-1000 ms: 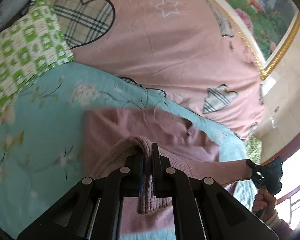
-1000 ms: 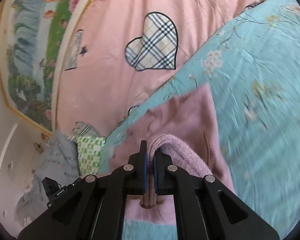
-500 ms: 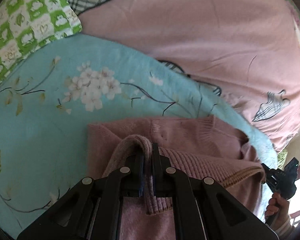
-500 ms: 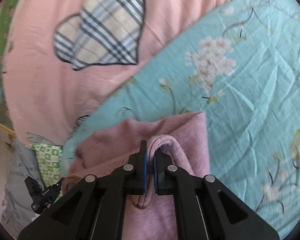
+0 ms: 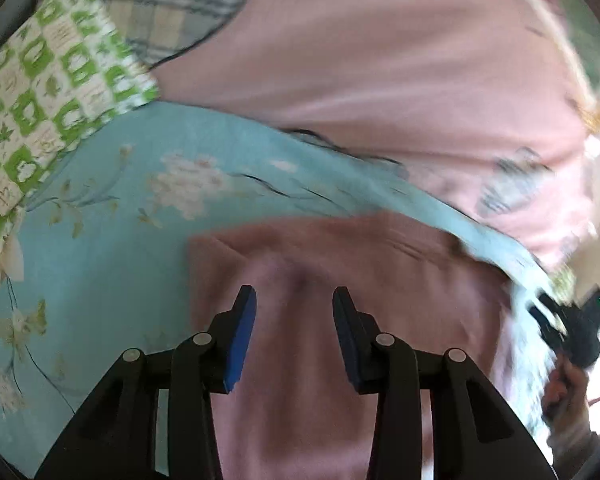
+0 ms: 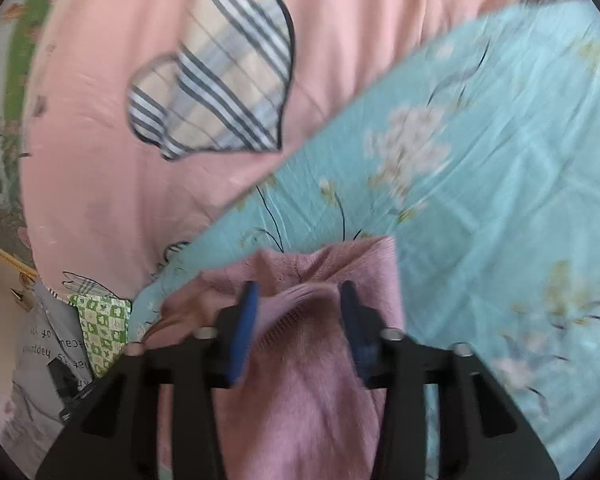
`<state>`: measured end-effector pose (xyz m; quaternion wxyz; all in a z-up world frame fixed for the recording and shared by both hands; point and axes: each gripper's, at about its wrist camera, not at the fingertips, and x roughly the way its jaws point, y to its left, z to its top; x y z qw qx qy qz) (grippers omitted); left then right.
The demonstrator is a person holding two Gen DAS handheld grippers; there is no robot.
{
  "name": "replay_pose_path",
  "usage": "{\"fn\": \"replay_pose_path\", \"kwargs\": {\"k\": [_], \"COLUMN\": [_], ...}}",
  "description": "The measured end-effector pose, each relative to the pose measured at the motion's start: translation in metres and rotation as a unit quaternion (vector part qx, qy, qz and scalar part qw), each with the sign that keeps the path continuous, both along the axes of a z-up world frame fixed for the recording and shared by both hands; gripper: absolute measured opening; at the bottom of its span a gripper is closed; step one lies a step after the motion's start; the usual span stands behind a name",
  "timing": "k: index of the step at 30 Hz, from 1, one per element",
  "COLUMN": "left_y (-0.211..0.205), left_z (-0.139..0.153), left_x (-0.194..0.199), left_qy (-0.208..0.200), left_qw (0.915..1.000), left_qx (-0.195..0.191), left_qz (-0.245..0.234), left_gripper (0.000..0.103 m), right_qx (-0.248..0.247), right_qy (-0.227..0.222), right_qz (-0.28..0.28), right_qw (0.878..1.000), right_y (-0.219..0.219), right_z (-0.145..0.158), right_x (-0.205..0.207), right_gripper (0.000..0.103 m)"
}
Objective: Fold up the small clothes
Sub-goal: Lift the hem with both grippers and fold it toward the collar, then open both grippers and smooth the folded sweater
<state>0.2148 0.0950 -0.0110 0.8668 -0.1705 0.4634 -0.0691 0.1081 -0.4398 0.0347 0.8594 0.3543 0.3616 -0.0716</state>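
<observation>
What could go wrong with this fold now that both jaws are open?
1. The sweater still bunches in a ridge inside the right gripper, whose jaws have just been opening; pulling away could snag it and undo the fold.
2. The left gripper, also just opened, sits close above the knit and may drag it across the blue sheet.

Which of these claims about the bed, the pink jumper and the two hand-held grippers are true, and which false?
1. The pink jumper lies on the turquoise flowered sheet. True.
2. The left hand-held gripper is clamped shut on the jumper. False: its jaws have just been opening and stand apart, with the knit lying loose beneath them.
3. The right hand-held gripper is open. True: a ridge of knit rises between its jaws, but neither pad presses on it.
4. The checked heart patch is sewn on the turquoise sheet. False: it sits on the pink cover.
5. The green-and-white cloth is striped. False: it is chequered.
</observation>
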Motion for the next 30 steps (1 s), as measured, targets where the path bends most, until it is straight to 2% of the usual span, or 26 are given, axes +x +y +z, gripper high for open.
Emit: {"fn": "replay_pose_path", "kwargs": {"k": [1, 2, 3, 6, 9, 12, 15, 17, 18, 19, 20, 21, 23, 26, 28, 30], "left_y": [-0.01, -0.022, -0.037, -0.078, -0.103, -0.101, -0.076, -0.048, -0.032, -0.017, -0.006, 0.005, 0.018, 0.024, 0.025, 0.021], "left_z": [0.001, 0.001, -0.004, -0.027, -0.049, -0.064, -0.067, -0.068, -0.069, -0.072, -0.076, -0.079, -0.08, -0.079, -0.071, -0.059], "left_x": [-0.01, -0.018, -0.026, -0.037, -0.031, -0.006, 0.022, 0.041, 0.05, 0.059, 0.066, 0.071, 0.074, 0.068, 0.059, 0.041], "left_qy": [0.0, 0.028, 0.035, 0.063, 0.078, 0.083, 0.072, 0.06, 0.056, 0.054, 0.056, 0.058, 0.056, 0.057, 0.056, 0.053], "left_qw": [0.9997, 0.9982, 0.9961, 0.9877, 0.9831, 0.9838, 0.9892, 0.9942, 0.996, 0.9974, 0.998, 0.9983, 0.9983, 0.9979, 0.998, 0.9983], "left_qx": [-0.008, -0.015, -0.022, -0.037, -0.007, 0.005, 0.029, 0.038, 0.042, 0.029, 0.012, 0.0, 0.006, -0.011, -0.003, -0.002], "left_qz": [-0.022, -0.051, -0.077, -0.138, -0.165, -0.159, -0.125, -0.081, -0.055, -0.038, -0.025, -0.01, 0.014, 0.029, 0.028, 0.024], "left_gripper": [0.039, 0.04, 0.041, 0.041, 0.04, 0.04, 0.038, 0.035, 0.031, 0.027, 0.017, 0.015, 0.013, 0.014, 0.019, 0.028], "right_qx": [-0.004, -0.006, -0.009, -0.029, -0.055, -0.034, -0.043, -0.058, -0.06, -0.056, -0.048, -0.045, -0.061, -0.084, -0.08, -0.078], "right_qy": [-0.009, -0.017, -0.019, 0.002, 0.033, 0.059, 0.089, 0.084, 0.073, 0.061, 0.049, 0.043, 0.036, 0.026, 0.021, 0.021], "right_qz": [0.004, 0.014, 0.034, 0.145, 0.247, 0.289, 0.271, 0.221, 0.179, 0.15, 0.13, 0.12, 0.106, 0.09, 0.08, 0.079], "right_qw": [1.0, 1.0, 0.999, 0.989, 0.967, 0.955, 0.957, 0.97, 0.979, 0.985, 0.989, 0.991, 0.992, 0.992, 0.993, 0.994], "right_y": [0.003, 0.009, 0.021, 0.076, 0.129, 0.145, 0.131, 0.102, 0.079, 0.063, 0.049, 0.043, 0.039, 0.043, 0.046, 0.045], "right_z": [0.006, 0.01, 0.013, 0.005, -0.014, -0.04, -0.06, -0.063, -0.062, -0.06, -0.059, -0.058, -0.055, -0.049, -0.044, -0.036], "right_x": [-0.008, -0.015, -0.018, -0.015, 0.001, 0.025, 0.049, 0.06, 0.064, 0.067, 0.068, 0.071, 0.073, 0.069, 0.06, 0.047], "right_gripper": [0.048, 0.048, 0.048, 0.048, 0.048, 0.048, 0.047, 0.045, 0.043, 0.04, 0.033, 0.027, 0.026, 0.028, 0.029, 0.029]}}
